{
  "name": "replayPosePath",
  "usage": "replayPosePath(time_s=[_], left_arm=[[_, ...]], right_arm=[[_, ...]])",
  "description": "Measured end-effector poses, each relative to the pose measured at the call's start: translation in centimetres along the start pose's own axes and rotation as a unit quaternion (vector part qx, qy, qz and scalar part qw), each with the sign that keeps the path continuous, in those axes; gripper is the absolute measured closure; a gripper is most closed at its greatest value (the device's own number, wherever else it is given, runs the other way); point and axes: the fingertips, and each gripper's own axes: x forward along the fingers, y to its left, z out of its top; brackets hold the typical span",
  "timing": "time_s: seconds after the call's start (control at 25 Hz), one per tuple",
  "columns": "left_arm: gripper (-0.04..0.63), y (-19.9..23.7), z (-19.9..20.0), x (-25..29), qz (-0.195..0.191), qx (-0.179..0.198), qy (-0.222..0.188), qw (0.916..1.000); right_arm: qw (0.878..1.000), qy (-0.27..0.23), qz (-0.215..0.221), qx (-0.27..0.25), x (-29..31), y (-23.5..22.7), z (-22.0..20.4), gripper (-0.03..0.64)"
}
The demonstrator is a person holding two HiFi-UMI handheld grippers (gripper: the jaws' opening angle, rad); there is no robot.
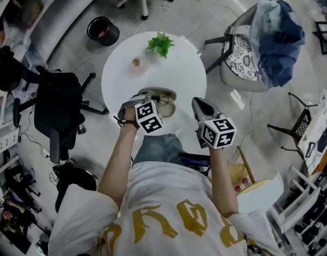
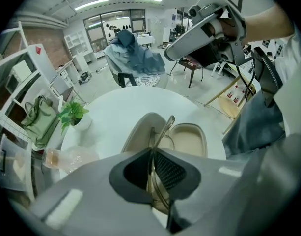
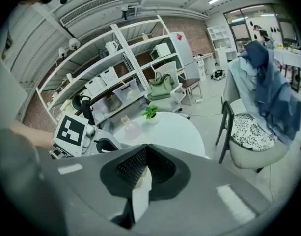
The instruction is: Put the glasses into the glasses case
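Jaws of left gripper (image 2: pixel 151 151) pinch glasses (image 2: pixel 165 130) over case (image 2: pixel 190 139).

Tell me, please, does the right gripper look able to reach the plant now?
Probably yes: the right gripper, jaws shut, hangs by the table's near edge, and only bare tabletop lies between it and the plant. The left gripper and case sit off to the side.
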Motion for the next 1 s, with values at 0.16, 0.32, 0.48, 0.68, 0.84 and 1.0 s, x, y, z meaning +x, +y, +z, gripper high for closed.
replayPosePath(time_s=[0.16, 0.32, 0.48, 0.68, 0.84, 1.0], left_arm=[[0.58, 0.2, -0.4, 0.3, 0.004, -0.01, 0.004, 0.9999], [0.567, -0.2, -1.0, 1.0, 0.0, -0.023, 0.01, 0.9997], [0.512, -0.3, -0.6, 1.3, -0.008, -0.062, -0.011, 0.998], [0.436, -0.4, -0.2, 1.5, -0.008, -0.111, -0.033, 0.9932], [0.422, -0.1, -0.1, 1.0, 0.003, -0.129, -0.043, 0.9907], [0.423, 0.9, 0.0, -0.4, 0.044, -0.161, -0.068, 0.9837]], right_arm=[[1.0, 0.001, -0.006, -0.001, -0.3, -0.3, -0.3, 0.59], [1.0, 0.003, -0.008, -0.005, -0.7, -0.3, -0.5, 0.589], [1.0, 0.003, -0.011, -0.007, -0.9, -0.6, -0.9, 0.589], [1.0, -0.004, -0.02, -0.017, -1.9, -0.7, -1.2, 0.589], [0.999, -0.016, -0.031, -0.018, -2.8, -1.0, -1.1, 0.589], [0.999, -0.03, -0.03, -0.022, -3.6, -0.9, -0.7, 0.589]])
